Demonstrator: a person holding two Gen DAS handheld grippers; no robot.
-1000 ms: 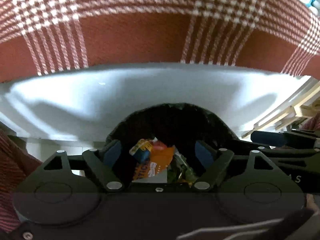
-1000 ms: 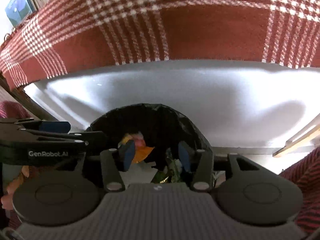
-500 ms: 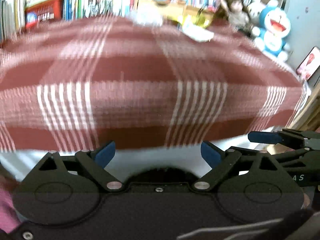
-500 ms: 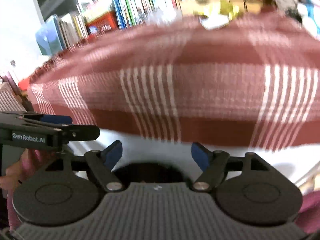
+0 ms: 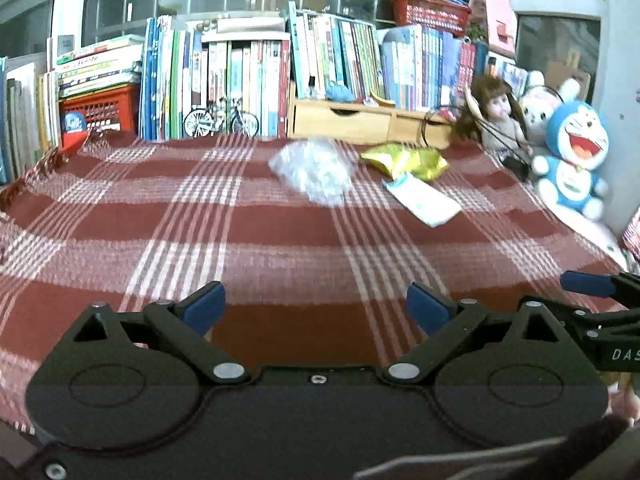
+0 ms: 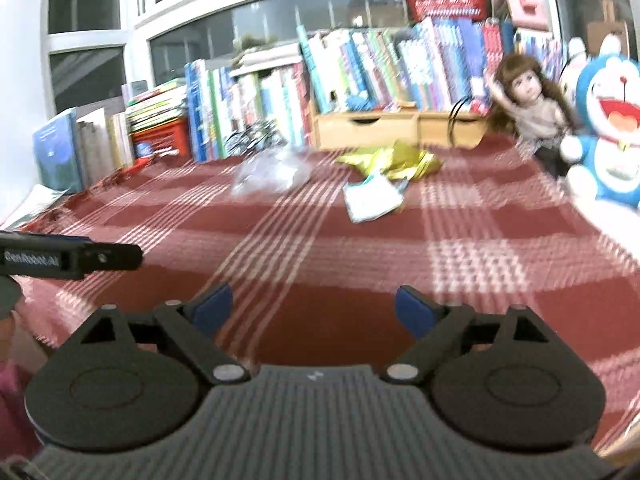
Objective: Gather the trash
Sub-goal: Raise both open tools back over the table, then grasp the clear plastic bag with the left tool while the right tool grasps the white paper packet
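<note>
Three pieces of trash lie at the upper middle of both views on the plaid-covered surface (image 5: 280, 236): a clear plastic bag (image 5: 316, 174), a gold foil wrapper (image 5: 408, 160) to its right, and a white packet (image 5: 428, 200) touching the wrapper's near edge. Behind them stand books (image 5: 240, 76). At the bottom, the left hand-held gripper (image 5: 316, 308) and right hand-held gripper (image 6: 312, 306) are spread and widening, empty.

left wrist: low over near tablecloth (image 5: 280, 240) edge, facing bookshelf (image 5: 240, 76) | right wrist: same, from right
</note>
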